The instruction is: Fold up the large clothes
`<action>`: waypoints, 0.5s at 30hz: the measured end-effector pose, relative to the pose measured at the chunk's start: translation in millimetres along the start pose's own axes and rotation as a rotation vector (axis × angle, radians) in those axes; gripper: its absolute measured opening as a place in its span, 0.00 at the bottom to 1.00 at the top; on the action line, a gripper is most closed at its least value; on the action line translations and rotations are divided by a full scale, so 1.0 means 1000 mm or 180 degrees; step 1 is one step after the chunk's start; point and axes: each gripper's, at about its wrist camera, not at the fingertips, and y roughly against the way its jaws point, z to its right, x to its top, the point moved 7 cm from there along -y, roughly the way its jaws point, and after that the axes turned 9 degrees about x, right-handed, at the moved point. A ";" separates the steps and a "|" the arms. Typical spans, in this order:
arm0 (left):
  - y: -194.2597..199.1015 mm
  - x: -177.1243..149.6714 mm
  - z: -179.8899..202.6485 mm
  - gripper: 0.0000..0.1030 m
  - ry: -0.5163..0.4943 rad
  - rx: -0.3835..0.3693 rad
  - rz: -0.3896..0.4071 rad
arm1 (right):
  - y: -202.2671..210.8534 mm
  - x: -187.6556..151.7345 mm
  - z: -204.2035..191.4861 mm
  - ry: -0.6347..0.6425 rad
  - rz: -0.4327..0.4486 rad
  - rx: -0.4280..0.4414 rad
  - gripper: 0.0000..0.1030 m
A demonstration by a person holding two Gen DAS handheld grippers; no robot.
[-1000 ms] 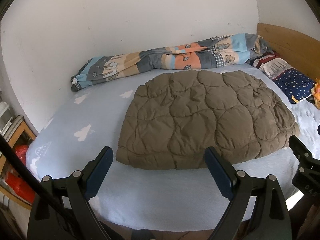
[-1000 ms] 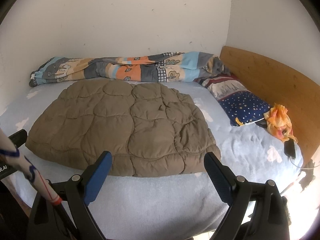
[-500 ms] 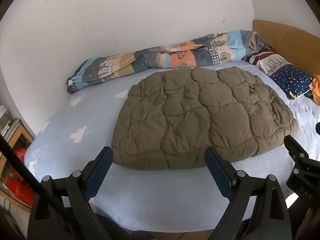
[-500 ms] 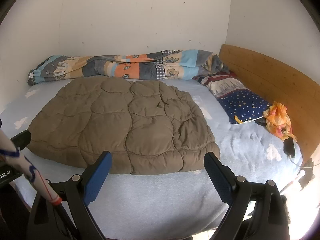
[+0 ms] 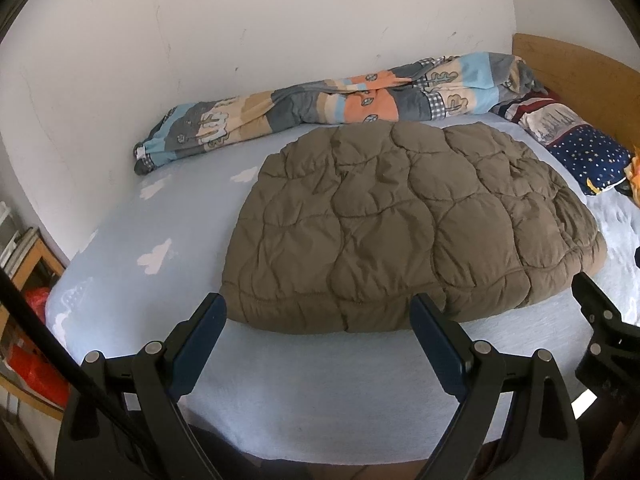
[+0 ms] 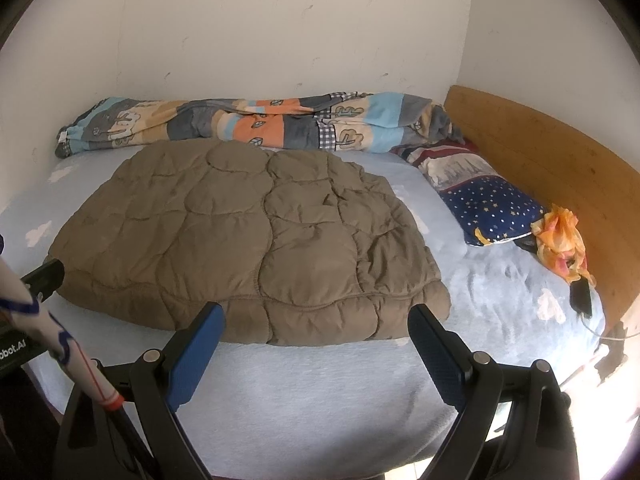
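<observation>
A brown quilted garment (image 5: 408, 224), padded and stitched in rounded panels, lies folded into a thick, roughly rectangular bundle in the middle of both frames, resting on a pale blue bedsheet (image 5: 168, 216) printed with white clouds. In the right wrist view the same garment (image 6: 240, 236) fills the centre and left, its near hem running across just above the fingertips.

The left gripper (image 5: 318, 338) sits at the bottom centre of its frame, jaws spread wide apart and holding nothing; its blue-padded fingers (image 5: 200, 344) frame the garment's near edge without touching it. The right gripper (image 6: 316, 344) sits likewise at the bottom centre of its own frame, jaws also wide apart and empty, hovering over bare sheet in front of the garment. Its black body also shows at the right edge of the left wrist view.

Along the white wall (image 6: 280, 28), in the upper part of each frame, a patchwork blanket (image 6: 256, 124) in orange, blue and grey lies rolled into a long ridge. At the right, a navy pillow (image 6: 492, 208) with stars lies against a wooden headboard (image 6: 540, 152). An orange-yellow cloth (image 6: 560, 236) lies just beside the pillow, and a dark phone-like thing (image 6: 582, 298) with a cable lies below it.
</observation>
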 end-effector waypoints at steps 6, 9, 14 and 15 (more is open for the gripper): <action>-0.002 -0.001 -0.001 0.89 0.0033 -0.0007 -0.0035 | -0.001 -0.001 -0.004 0.0017 -0.0010 0.0004 0.93; -0.002 -0.001 -0.001 0.89 0.0027 0.0002 -0.0033 | -0.001 -0.001 -0.004 0.0017 -0.0010 0.0010 0.93; -0.003 -0.001 -0.002 0.89 0.0029 0.0009 -0.0036 | -0.001 -0.001 -0.004 0.0020 -0.0014 0.0012 0.93; -0.002 -0.002 -0.001 0.89 0.0024 0.0010 -0.0033 | -0.001 -0.001 -0.005 0.0020 -0.0011 0.0008 0.93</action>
